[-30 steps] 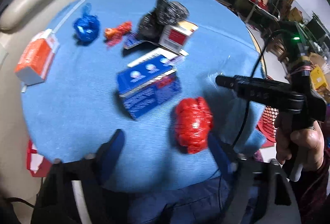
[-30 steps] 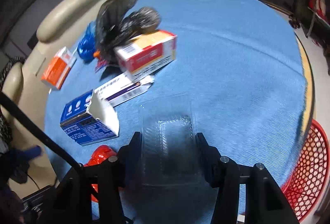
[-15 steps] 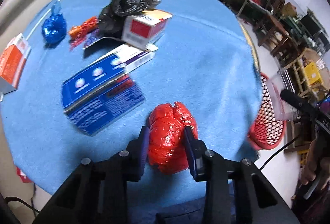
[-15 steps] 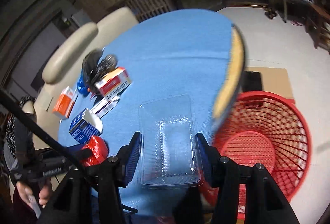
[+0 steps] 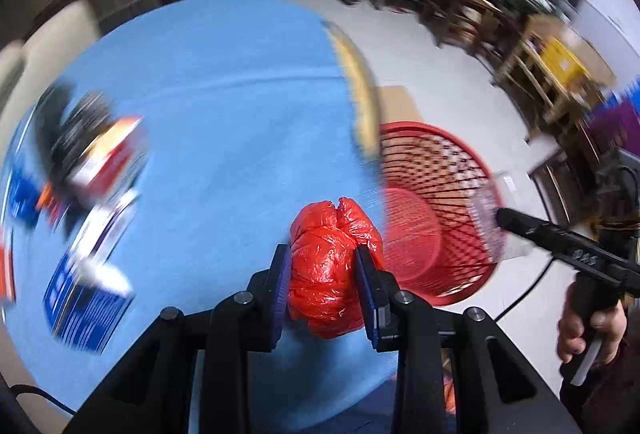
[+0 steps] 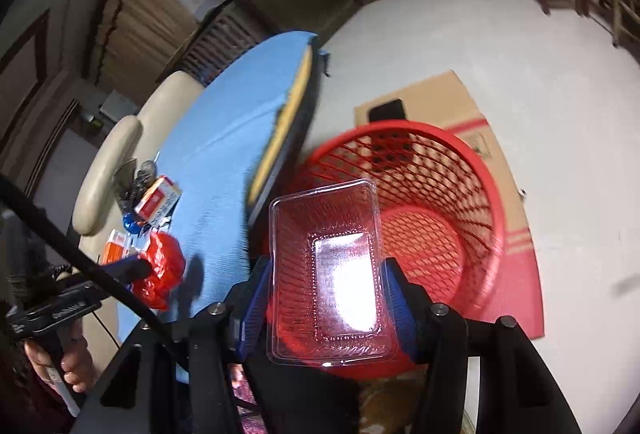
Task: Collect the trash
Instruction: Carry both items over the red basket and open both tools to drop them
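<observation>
My left gripper [image 5: 323, 274] is shut on a crumpled red plastic bag [image 5: 332, 266] and holds it above the right edge of the blue table [image 5: 224, 106]. The bag also shows in the right wrist view [image 6: 162, 266]. My right gripper [image 6: 324, 286] is shut on a clear plastic tray [image 6: 328, 266] and holds it over the red mesh basket [image 6: 440, 210], which stands on the floor beside the table. In the left wrist view the basket [image 5: 436, 210] is to the right, with the right gripper [image 5: 500, 218] and the tray [image 5: 488, 218] at its far rim.
Blurred boxes [image 5: 92, 274], a red-and-white carton [image 5: 108, 158] and a black bag [image 5: 72, 122] lie on the table's left side. A flat cardboard sheet [image 6: 452, 102] lies on the floor behind the basket. Wooden furniture [image 5: 532, 66] stands at the back right.
My left gripper closed on the red bag, lifted it and swung right toward the basket. My right gripper carried the clear tray off the table to above the basket.
</observation>
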A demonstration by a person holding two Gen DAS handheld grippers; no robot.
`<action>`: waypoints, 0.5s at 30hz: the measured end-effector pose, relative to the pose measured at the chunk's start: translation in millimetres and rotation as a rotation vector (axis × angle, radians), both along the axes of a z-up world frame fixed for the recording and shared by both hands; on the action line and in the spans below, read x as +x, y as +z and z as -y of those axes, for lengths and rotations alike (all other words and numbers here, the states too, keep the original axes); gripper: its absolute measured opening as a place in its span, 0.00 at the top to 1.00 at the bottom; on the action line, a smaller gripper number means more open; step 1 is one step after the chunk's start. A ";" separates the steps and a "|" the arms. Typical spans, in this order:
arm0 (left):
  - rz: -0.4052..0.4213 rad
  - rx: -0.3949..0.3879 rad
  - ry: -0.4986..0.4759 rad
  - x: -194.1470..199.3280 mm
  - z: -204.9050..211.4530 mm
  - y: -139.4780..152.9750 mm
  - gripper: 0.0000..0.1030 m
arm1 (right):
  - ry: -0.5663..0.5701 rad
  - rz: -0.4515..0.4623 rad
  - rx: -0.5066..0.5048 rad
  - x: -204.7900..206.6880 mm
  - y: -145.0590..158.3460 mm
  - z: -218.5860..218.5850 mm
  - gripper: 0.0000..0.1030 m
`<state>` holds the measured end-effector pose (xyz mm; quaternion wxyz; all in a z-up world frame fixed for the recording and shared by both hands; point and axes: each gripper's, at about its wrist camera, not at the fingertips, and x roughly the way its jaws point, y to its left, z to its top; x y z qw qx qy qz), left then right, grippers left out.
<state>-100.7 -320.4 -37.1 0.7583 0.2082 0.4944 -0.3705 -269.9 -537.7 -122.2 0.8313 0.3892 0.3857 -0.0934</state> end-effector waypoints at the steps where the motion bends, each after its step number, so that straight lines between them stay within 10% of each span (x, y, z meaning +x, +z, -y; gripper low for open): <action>1: 0.005 0.001 -0.023 -3.1 10.7 -1.3 0.68 | -0.016 -0.004 0.013 -4.2 -3.3 4.1 0.43; 15: 0.008 -0.009 -0.133 -28.8 42.9 -0.5 0.58 | -0.076 0.028 0.063 -20.8 -3.6 24.9 0.34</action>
